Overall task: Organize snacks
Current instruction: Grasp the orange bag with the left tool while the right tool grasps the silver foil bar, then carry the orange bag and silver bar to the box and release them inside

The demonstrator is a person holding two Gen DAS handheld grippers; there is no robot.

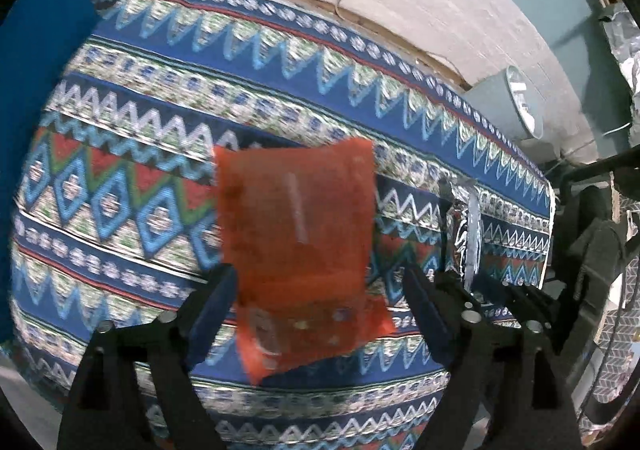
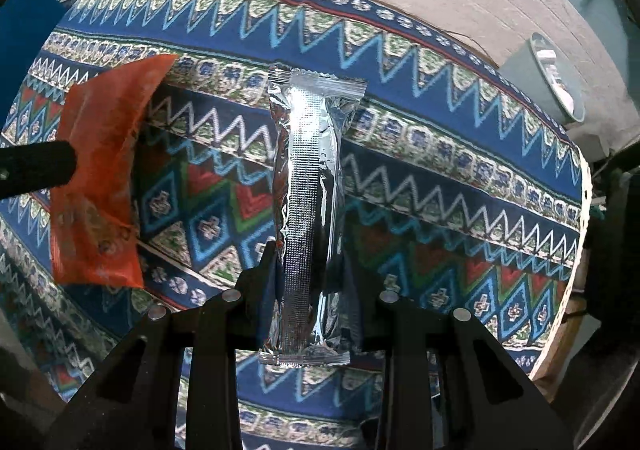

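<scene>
Orange packet (image 1: 298,250): translucent, crinkled, blurred, between wide-spread fingers above patterned cloth; whether it rests on cloth unclear. Silver foil packet (image 2: 310,210): long, narrow, crimped ends, lengthwise, pinched between fingers.

Both wrist cams look steeply down, close over patterned cloth (image 1: 160,98); shared: cloth, orange packet (image 2: 104,170).

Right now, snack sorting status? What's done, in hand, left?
Done: nothing visibly sorted yet. In hand: right gripper is shut on the silver packet; left gripper stands open around the orange packet, pads apart from it. Left: placing both; no container shows on the patterned cloth.
</scene>
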